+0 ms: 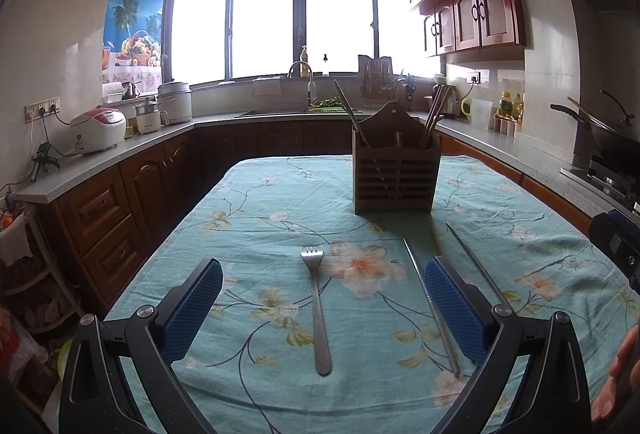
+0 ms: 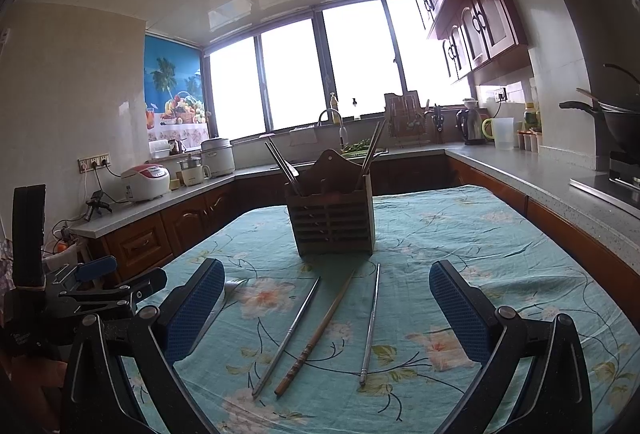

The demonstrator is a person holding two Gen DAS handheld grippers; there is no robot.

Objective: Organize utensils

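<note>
- Left gripper [image 1: 323, 298]: jaws wide, nothing held; a fork [image 1: 318, 308] lies on the tablecloth [image 1: 260, 210] between its fingers.
- Right gripper [image 2: 327, 298]: jaws wide, nothing held; near it lie two metal chopsticks [image 2: 286, 338] [image 2: 370, 324] flanking a wooden chopstick [image 2: 316, 334].
- Wooden holder [image 1: 396, 174] stands upright at far centre, chopsticks inside.

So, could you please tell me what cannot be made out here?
- Fork: hidden in the right wrist view behind the right gripper's finger.
- Wooden chopstick: hidden in the left wrist view by the left gripper's finger.
- Wooden holder: its contents' lower ends are hidden.
</note>
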